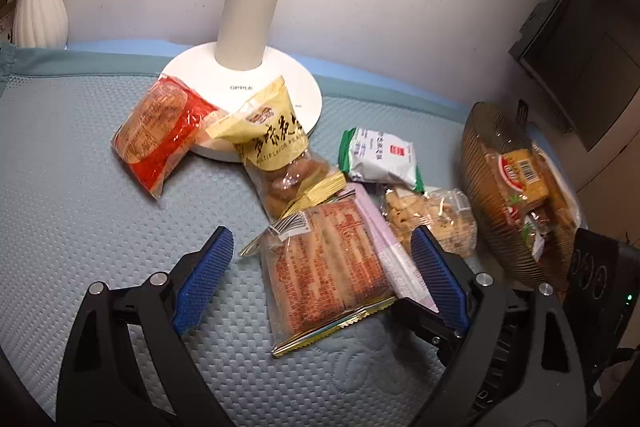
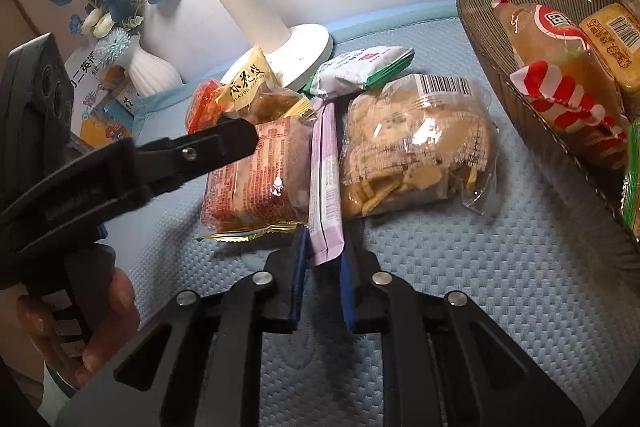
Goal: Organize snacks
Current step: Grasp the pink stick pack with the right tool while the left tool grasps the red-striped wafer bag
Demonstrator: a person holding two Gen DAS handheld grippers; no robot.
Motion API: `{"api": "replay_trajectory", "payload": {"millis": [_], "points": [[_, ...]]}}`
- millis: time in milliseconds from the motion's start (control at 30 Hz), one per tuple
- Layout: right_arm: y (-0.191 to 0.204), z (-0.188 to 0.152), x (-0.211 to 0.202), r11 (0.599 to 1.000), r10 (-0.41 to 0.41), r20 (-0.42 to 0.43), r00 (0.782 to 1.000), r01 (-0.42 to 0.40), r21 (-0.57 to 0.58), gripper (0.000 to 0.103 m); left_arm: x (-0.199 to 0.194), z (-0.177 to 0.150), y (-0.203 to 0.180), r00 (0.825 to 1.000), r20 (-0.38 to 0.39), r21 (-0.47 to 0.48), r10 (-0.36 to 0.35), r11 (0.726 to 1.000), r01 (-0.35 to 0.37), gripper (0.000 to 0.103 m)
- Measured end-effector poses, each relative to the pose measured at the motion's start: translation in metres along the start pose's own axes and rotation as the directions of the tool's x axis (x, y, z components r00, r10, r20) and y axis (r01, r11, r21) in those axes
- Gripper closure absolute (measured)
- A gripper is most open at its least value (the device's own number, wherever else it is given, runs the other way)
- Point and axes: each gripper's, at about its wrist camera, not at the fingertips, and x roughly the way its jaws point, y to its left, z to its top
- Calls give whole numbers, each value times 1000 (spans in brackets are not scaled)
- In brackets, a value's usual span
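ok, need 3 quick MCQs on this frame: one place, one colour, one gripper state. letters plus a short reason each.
1. Where is the lilac packet?
A. in the basket
B. between the orange wafer pack and the clear cracker bag
C. on the lamp base

2. What colour are the left gripper pads?
A. blue
B. red
C. white

3. How are the left gripper's jaws?
A. shut on a packet
B. open wide
C. out of view

Answers: B, as the orange wafer pack and clear cracker bag flank it; A, as the ribbed pads are blue; B, as they straddle the wafer pack without touching it.
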Motion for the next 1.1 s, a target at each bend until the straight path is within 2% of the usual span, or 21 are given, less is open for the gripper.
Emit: {"api": "replay_trajectory", "payload": {"millis": [133,200,267,300,367,500,700,767,833,967,1100], "points": [[-1,-9,-14,1000,-27,13,1000,27,-6,96,14,-5,-11,998,-13,47,59,997,-58,14],[-4,-17,-24,1000,-24,15,1000,24,0,96,19,-6,-19,994,5,86,113,990,-113,14],[-6,-27,-34,1000,-19,14,1000,19,10,96,23,-8,-23,988,8,116,157,981,-157,27],[-8,-33,-41,1000,-16,10,1000,16,19,96,23,-9,-22,989,2,120,149,982,-148,31],[-9,-45,-51,999,2,3,1000,-2,36,96,16,-14,-19,993,-1,120,116,986,-115,44],[-4,-72,-74,998,36,0,999,-36,48,96,-8,-34,-11,997,-16,143,73,987,-70,47],[3,-105,-100,998,39,-22,999,-38,43,93,-58,-84,4,996,-85,226,-6,974,25,46],[4,-111,-106,999,9,-19,1000,-8,37,85,-70,-95,2,996,-90,259,0,966,23,43],[5,-115,-111,999,-28,-2,1000,28,28,71,-77,-105,-2,997,-77,283,14,959,9,34],[4,-117,-118,998,-60,16,998,60,16,63,-81,-111,-7,999,-49,284,-1,959,15,22],[7,-111,-112,995,-94,22,995,94,-11,59,-64,-111,-4,998,-58,252,22,968,-7,19]]}}
